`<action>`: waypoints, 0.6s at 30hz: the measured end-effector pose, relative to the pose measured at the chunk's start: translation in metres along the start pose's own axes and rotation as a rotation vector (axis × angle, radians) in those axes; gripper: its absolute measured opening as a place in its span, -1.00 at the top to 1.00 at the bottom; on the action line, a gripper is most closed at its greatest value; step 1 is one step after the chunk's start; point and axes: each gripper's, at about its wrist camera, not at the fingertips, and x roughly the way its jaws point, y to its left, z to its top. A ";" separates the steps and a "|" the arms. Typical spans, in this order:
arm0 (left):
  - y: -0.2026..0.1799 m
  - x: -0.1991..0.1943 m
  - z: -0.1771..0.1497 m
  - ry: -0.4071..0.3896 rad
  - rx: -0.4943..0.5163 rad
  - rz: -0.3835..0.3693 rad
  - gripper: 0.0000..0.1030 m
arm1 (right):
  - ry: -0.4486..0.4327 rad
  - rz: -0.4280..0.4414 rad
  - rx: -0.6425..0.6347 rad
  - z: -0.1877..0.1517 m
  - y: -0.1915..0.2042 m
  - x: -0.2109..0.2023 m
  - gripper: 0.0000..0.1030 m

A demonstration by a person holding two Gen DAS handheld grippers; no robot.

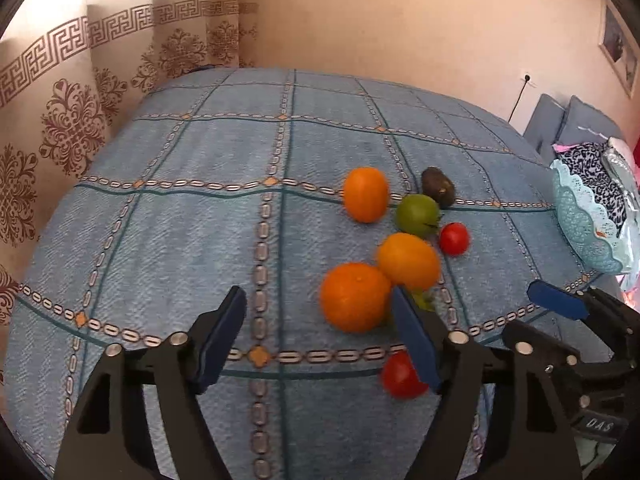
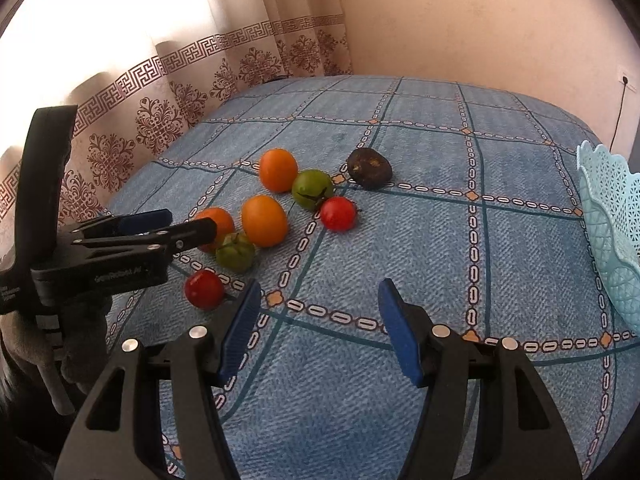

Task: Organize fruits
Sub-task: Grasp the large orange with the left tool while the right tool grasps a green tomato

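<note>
Left tool (image 1: pixel 320 336) open around near orange (image 1: pixel 355 297), not gripping; right tool (image 2: pixel 318 328) open, empty. Risk: finger nudges neighbouring orange (image 1: pixel 408 261), fruit rolls.

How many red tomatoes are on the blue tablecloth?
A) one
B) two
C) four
B: one red tomato lies beside a green one, and another red tomato lies nearer the camera, both on the tablecloth.
</note>
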 end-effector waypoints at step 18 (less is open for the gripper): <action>0.021 -0.026 -0.014 -0.097 0.107 0.149 -0.56 | 0.066 0.091 -0.039 0.018 0.033 0.033 -0.20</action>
